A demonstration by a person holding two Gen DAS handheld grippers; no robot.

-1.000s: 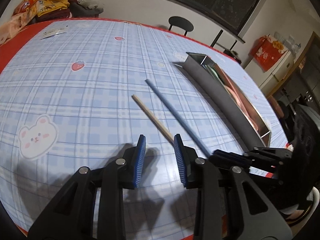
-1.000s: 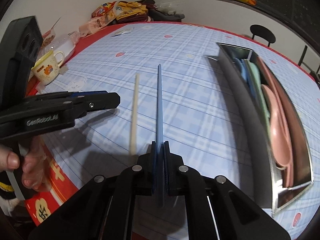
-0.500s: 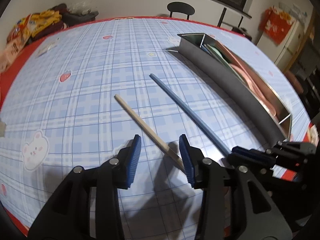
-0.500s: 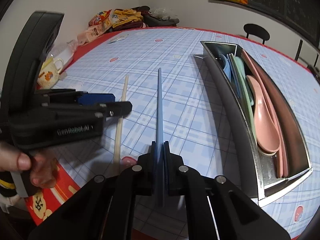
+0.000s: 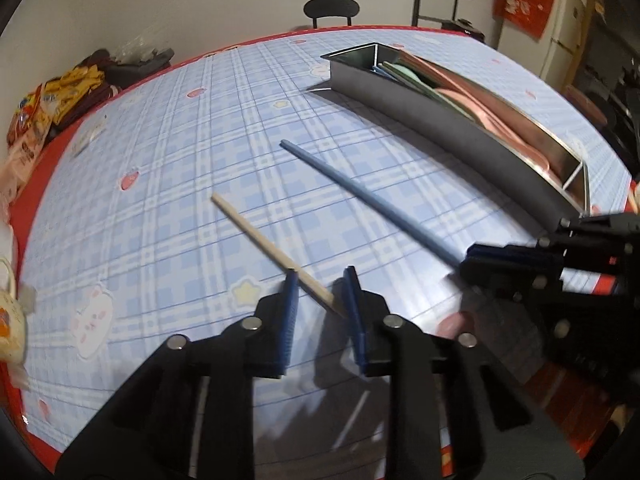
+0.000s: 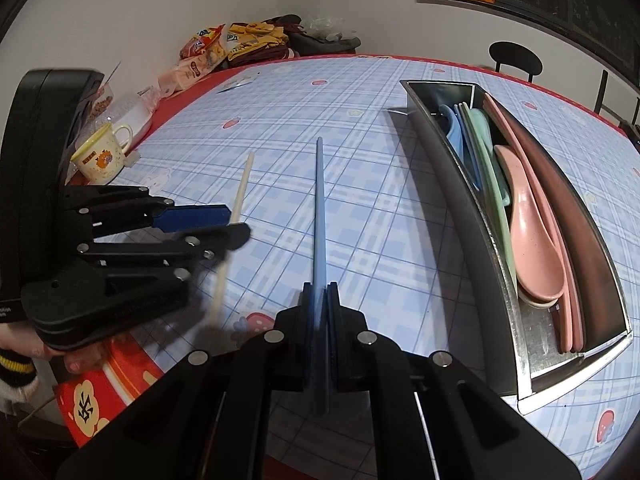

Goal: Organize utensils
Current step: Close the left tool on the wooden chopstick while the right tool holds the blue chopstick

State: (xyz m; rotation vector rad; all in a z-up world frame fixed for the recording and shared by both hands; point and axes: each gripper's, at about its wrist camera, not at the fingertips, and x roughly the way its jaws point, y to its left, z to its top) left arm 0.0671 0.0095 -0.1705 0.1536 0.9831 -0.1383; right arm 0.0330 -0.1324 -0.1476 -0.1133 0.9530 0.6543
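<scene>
Nearest the metal tray (image 6: 472, 216), the right gripper (image 6: 319, 300) is seen clamped on the near end of one blue chopstick (image 6: 319, 208), which points along the tabletop (image 5: 192, 152) beside the tray. Farther from the tray, the left gripper (image 5: 320, 292) has been brought over one wooden chopstick (image 5: 264, 242); its jaws have just been closing, the stick's near end between them, though contact cannot be confirmed. Both loose utensils are judged nearly secured for transfer. Inside the tray, several spoons and sticks are noted, count uncertain. One mug (image 6: 102, 156) stands farthest away.
</scene>
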